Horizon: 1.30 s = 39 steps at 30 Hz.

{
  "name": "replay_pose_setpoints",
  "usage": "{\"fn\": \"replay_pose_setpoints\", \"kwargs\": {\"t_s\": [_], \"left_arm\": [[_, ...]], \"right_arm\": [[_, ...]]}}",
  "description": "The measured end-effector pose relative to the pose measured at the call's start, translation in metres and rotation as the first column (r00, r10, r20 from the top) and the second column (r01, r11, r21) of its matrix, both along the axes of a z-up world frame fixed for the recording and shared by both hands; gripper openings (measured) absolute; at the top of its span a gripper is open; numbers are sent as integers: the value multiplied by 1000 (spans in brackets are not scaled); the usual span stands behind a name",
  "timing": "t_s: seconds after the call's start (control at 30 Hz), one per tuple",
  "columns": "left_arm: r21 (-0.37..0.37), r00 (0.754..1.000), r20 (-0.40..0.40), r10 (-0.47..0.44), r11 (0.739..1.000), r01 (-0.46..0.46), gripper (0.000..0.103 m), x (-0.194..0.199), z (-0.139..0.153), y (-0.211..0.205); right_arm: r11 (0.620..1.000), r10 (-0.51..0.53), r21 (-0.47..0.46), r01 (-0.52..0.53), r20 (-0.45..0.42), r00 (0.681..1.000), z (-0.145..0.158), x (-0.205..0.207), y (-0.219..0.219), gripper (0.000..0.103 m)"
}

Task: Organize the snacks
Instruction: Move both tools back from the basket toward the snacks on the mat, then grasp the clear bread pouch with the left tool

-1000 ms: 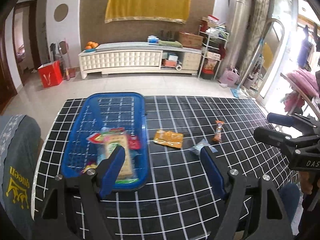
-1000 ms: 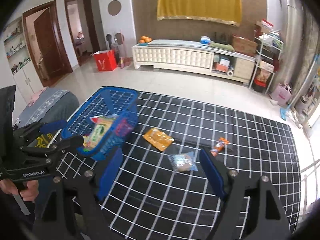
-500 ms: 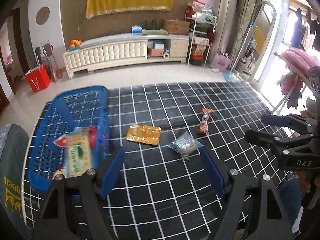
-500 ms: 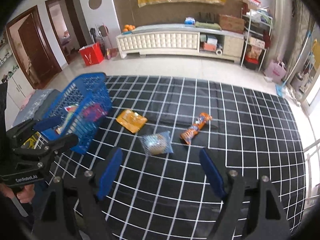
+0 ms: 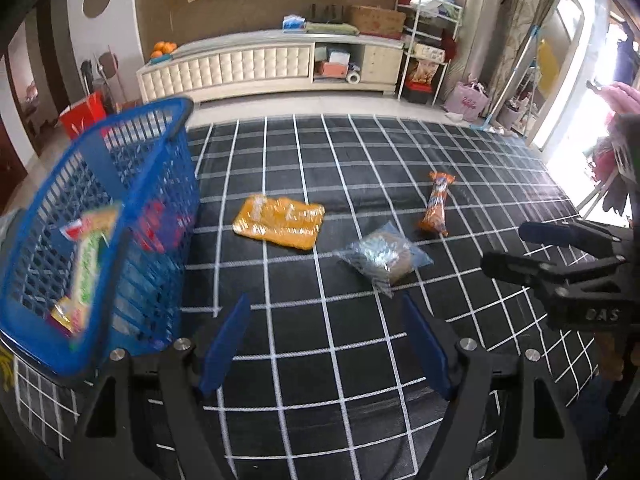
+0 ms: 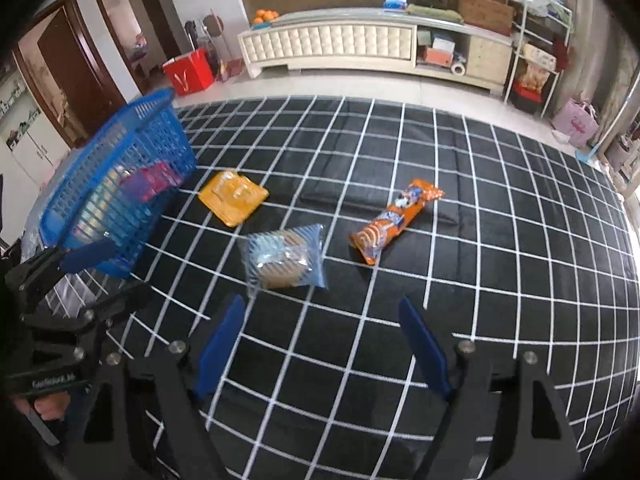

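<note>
A blue mesh basket stands at the left of the black grid-pattern table and holds several snack packs, one green and white. Three snacks lie on the table: a flat orange pack, a clear blue-striped biscuit bag and a long orange wrapper. My left gripper is open and empty, nearest the biscuit bag. My right gripper is open and empty, just before the biscuit bag. Each gripper shows in the other's view.
The table is covered by a black cloth with white grid lines. Beyond its far edge are a tiled floor, a white low cabinet, a red bag and a metal shelf rack.
Both grippers have moved forward and lower toward the loose snacks, which now appear larger. The left gripper has swung right, away from the basket. Both stay open.
</note>
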<state>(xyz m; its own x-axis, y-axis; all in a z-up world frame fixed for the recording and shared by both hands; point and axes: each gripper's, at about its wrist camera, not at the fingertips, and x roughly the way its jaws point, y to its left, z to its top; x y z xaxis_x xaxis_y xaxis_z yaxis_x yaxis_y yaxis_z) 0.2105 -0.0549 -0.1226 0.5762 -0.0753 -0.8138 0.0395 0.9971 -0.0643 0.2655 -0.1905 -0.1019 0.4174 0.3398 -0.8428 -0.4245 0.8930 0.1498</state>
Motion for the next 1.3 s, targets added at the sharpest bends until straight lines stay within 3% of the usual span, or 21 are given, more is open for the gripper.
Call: {"fn": "replay_pose_setpoints", "kwargs": {"t_s": [0.33,0.77,0.93,1.1,1.3], "left_arm": [[-89,993,-113,-26,996,16,76,23,-37,-2],[-181,983,-162,-83,982,53,76,75,-43,-27],[-115,978,-194,-81,992,60,76,89,-51,-48],[-142,963,-262,-60,990,23,76,105,-67,-58],[-116,969,-242,-39,993,11,76,122,-72,-67]], "right_arm": [[1000,25,7,-24,-21,999,-22,17,4,83],[992,-128,-6,128,65,990,-16,36,-39,83],[986,-168,-8,169,56,984,-25,40,-52,83],[985,-166,-44,169,62,984,-28,43,-53,83],[984,-158,-72,164,78,984,-29,45,-51,83]]}}
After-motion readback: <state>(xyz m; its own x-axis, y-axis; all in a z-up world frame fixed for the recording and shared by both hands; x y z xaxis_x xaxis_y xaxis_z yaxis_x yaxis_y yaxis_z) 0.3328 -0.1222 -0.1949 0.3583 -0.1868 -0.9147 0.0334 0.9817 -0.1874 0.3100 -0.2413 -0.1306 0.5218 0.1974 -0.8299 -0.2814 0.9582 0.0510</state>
